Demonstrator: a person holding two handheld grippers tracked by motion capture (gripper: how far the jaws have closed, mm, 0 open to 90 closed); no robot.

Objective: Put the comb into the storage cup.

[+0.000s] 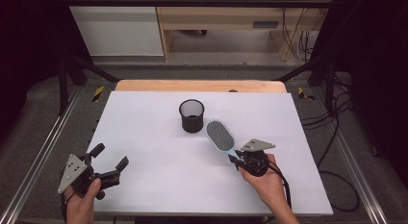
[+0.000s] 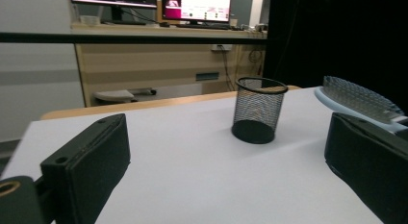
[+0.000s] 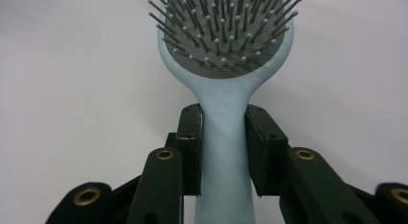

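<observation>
**A:** Where's the hairbrush [image 1: 220,135] sitting?

**B:** It's in the right gripper [image 1: 236,160], near the right side of the white table [image 1: 159,156]. In the right gripper view the two black jaws press against either side of the pale blue handle, just below the head, so the jaws are closed onto it with only the handle's width between them. The bristles face up toward the camera.

**A:** And which way does the head point?

**B:** In the high view it angles away from the person, toward the black mesh cup [image 1: 191,116]. The head ends just beside the cup's base, near it; I can't tell whether they touch.

**A:** What about the cup itself?

**B:** Upright, around the middle of the table, a little toward the far edge. The left gripper view shows it standing on its dark base with the brush head off to its right.

**A:** And the left gripper [image 1: 111,160]?

**B:** Down at the near left corner, jaws spread wide apart with nothing between them, well apart from both cup and brush
</observation>
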